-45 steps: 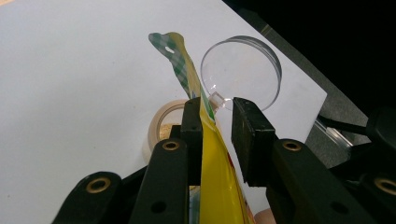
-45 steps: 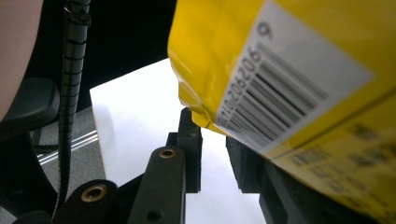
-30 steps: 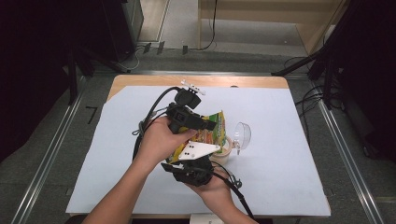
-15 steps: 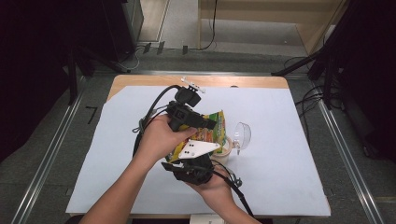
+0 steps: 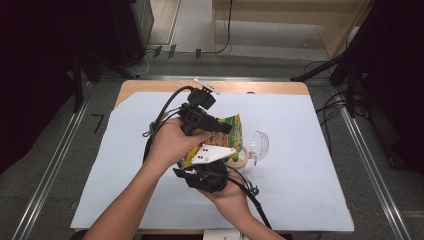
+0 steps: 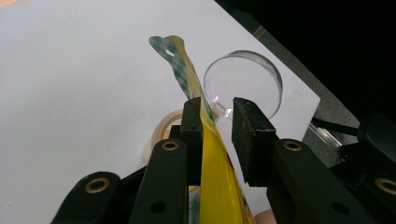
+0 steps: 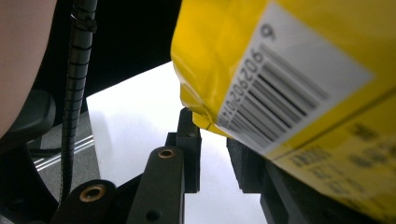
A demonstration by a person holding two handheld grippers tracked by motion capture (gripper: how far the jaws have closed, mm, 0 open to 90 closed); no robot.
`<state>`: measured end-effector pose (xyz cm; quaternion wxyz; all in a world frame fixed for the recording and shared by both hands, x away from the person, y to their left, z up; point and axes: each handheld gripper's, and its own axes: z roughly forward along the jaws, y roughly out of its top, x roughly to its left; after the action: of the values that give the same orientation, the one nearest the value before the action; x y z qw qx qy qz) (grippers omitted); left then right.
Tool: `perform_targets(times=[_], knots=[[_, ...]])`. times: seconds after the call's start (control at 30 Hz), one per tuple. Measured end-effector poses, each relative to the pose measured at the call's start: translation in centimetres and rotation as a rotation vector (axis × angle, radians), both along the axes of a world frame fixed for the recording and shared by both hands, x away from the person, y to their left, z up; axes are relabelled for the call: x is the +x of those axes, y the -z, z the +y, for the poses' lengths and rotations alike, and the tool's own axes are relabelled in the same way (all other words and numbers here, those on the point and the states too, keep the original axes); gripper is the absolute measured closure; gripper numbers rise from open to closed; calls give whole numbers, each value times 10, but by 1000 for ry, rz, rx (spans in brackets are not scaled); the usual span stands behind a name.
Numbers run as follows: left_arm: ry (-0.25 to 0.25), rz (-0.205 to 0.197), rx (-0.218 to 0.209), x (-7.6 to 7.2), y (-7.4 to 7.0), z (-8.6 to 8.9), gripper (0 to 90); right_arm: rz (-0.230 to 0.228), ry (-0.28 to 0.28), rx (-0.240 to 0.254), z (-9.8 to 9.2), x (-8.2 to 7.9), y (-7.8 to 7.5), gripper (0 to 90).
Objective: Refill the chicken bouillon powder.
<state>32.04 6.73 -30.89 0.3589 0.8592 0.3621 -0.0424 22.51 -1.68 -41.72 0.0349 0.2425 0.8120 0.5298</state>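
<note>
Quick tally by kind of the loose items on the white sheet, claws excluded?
Yellow snack bag: 1
Clear plastic dish: 1
Tape roll: 1
Total: 3

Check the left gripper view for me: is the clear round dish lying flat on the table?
No. The clear round dish stands up on its edge on the table, facing the camera behind the yellow bag.
</note>
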Motion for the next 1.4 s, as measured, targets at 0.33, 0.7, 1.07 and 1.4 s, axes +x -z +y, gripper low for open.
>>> perform_targets(times=[0.33, 0.7, 1.07, 1.4], knots=[[-3, -18, -4, -4, -2, 2, 748, -22, -4, -1, 1, -1, 0, 763], [-6, -13, -3, -5, -1, 1, 748, -6, -6, 3, 2, -2, 0, 760], [-8, -9, -5, -4, -1, 1, 746, -3, -4, 0, 1, -1, -1, 763], [-7, 9, -5, -2, 0, 1, 746, 8, -7, 4, 1, -2, -1, 761]])
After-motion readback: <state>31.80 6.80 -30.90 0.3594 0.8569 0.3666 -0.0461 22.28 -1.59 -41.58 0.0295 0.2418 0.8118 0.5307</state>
